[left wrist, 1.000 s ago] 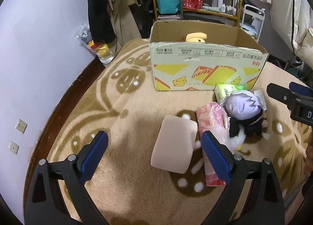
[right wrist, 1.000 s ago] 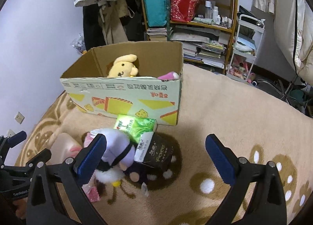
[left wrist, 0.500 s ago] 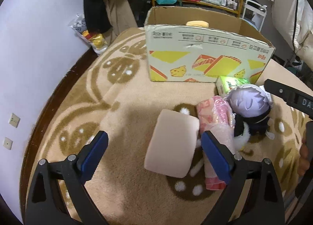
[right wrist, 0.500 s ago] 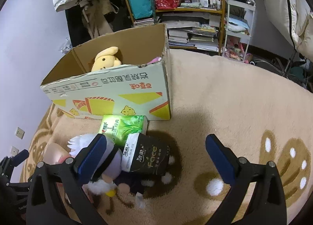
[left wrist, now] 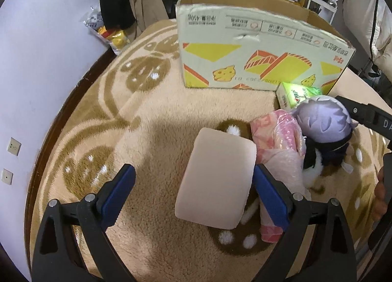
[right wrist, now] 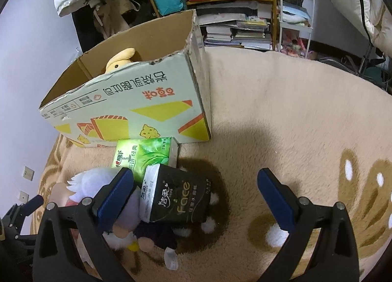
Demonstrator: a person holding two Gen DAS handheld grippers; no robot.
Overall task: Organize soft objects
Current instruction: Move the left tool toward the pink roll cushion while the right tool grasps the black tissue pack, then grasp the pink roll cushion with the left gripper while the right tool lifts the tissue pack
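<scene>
My left gripper (left wrist: 193, 192) is open, low over a beige foam pad (left wrist: 216, 180) that lies on the carpet between its fingers. A pink wrapped pack (left wrist: 279, 149) lies right of the pad, then a purple-haired plush doll (left wrist: 323, 122) and a green tissue pack (left wrist: 297, 93). My right gripper (right wrist: 196, 195) is open and empty above a black tissue pack (right wrist: 176, 198), with the doll (right wrist: 98, 181) under its left finger (right wrist: 115, 193) and the green pack (right wrist: 144, 154) behind. The open cardboard box (right wrist: 137, 108) holds a yellow plush (right wrist: 120, 60).
The box (left wrist: 257, 44) stands on a beige patterned carpet (left wrist: 147, 115). A wall with sockets runs along the left. A snack bag (left wrist: 107, 34) lies by the wall. Shelves with books and bags (right wrist: 220, 7) and hanging clothes stand behind the box.
Both grippers have moved down and forward toward the objects. The pad now lies between the left fingers, and the black tissue pack sits closer under the right gripper.
</scene>
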